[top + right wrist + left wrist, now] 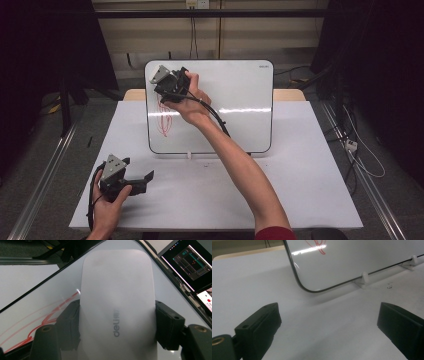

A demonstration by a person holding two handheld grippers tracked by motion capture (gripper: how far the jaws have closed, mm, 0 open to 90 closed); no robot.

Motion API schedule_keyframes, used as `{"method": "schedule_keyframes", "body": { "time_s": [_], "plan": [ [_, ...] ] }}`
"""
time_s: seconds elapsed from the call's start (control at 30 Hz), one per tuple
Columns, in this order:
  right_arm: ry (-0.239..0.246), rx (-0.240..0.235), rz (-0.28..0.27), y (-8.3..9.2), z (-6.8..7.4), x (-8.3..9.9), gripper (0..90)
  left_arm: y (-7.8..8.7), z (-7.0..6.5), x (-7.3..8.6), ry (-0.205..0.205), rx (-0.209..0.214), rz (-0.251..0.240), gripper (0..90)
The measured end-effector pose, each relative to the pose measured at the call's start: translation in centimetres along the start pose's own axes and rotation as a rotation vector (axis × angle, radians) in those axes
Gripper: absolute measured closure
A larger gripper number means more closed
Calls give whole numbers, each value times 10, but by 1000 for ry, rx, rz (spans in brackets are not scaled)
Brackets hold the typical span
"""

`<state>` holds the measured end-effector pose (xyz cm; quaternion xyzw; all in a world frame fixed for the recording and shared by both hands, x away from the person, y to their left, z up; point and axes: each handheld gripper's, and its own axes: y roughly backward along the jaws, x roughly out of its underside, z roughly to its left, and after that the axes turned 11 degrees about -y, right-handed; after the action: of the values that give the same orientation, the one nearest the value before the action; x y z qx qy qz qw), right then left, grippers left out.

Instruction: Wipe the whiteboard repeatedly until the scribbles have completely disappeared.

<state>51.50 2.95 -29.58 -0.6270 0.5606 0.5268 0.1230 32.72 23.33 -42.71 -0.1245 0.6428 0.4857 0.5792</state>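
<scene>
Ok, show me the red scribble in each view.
High view: red scribble on the left part of the whiteboard.
Left gripper view: at the top edge, near the middle.
Right gripper view: lower left, beside the eraser.
Shared landmark: the whiteboard's black rim.

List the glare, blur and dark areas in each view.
High view: a bright glare band crosses the whiteboard; both side edges fall into darkness. Left gripper view: a glare streak near the red scribble; the near jaws look soft. Right gripper view: the white eraser is hazy and close.
</scene>
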Motion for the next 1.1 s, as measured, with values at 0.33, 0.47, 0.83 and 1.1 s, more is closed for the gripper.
{"method": "schedule_keyframes", "body": {
  "time_s": [0.33, 0.47, 0.83, 1.1],
  "plan": [
    [35, 19, 17, 2, 13, 6, 314, 0, -1, -1, -2, -1, 0, 46],
    [48, 6, 17, 2, 19, 13, 314, 0, -1, -1, -5, -1, 3, 46],
    [135, -61, 27, 8, 47, 40, 314, -2, -2, -1, -7, -2, 8, 46],
    [137, -88, 32, 10, 52, 45, 313, -4, -4, -1, -16, 3, 17, 46]
  ]
}}
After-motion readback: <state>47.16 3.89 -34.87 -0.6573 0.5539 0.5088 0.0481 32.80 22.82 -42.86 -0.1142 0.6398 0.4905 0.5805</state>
